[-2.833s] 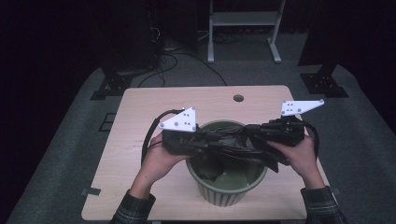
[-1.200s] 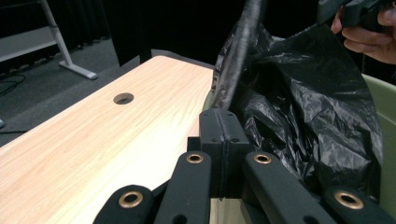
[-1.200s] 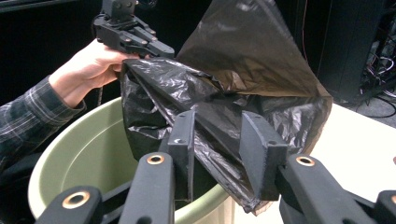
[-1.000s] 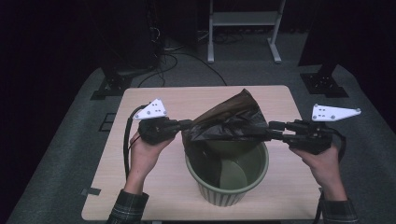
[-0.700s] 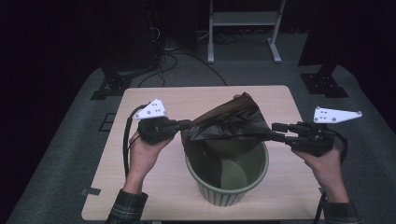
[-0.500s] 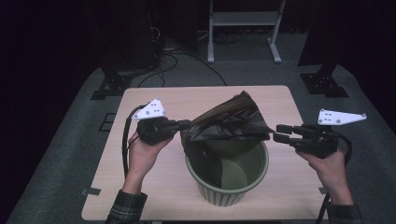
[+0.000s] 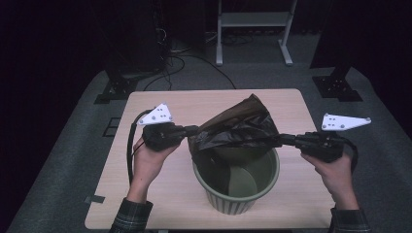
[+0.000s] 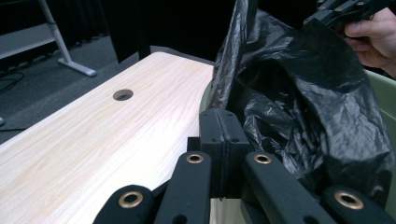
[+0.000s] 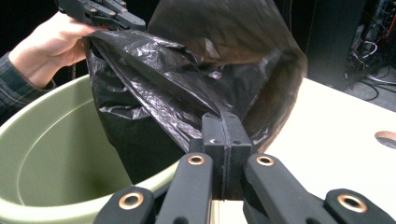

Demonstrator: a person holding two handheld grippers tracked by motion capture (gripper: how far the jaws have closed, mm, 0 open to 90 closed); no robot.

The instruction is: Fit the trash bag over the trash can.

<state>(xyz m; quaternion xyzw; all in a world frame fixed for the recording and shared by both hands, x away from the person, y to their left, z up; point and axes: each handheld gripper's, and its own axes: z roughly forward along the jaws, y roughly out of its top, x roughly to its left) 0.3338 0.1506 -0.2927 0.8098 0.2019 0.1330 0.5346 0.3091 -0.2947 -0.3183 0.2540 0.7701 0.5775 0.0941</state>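
Observation:
A black plastic bag [image 7: 238, 125] hangs stretched between my two grippers above a green ribbed bin [image 7: 238, 196] that stands on the wooden table [image 7: 160, 174]. My left gripper [image 7: 192, 131] is shut on the bag's left edge, and its jaws meet against the bag [image 8: 303, 93] in the left gripper view. My right gripper [image 7: 283, 140] has just been closing and is now shut on the bag's right edge, with plastic [image 9: 187, 84] pinched between the pads [image 9: 212, 135]. The bag's bottom dips just inside the bin's rim [image 9: 46, 154].
A round cable hole [image 8: 123, 94] lies in the tabletop beyond the bin. Behind the table are a metal rack's legs [image 7: 252, 34], floor stands [image 7: 340, 87] and loose cables [image 7: 194, 58]. Bare tabletop lies left and right of the bin.
Half a second ago the right gripper's jaws stood apart at the bag's right edge; now they are shut on it. Well before that, both grippers were down at the bin's mouth.

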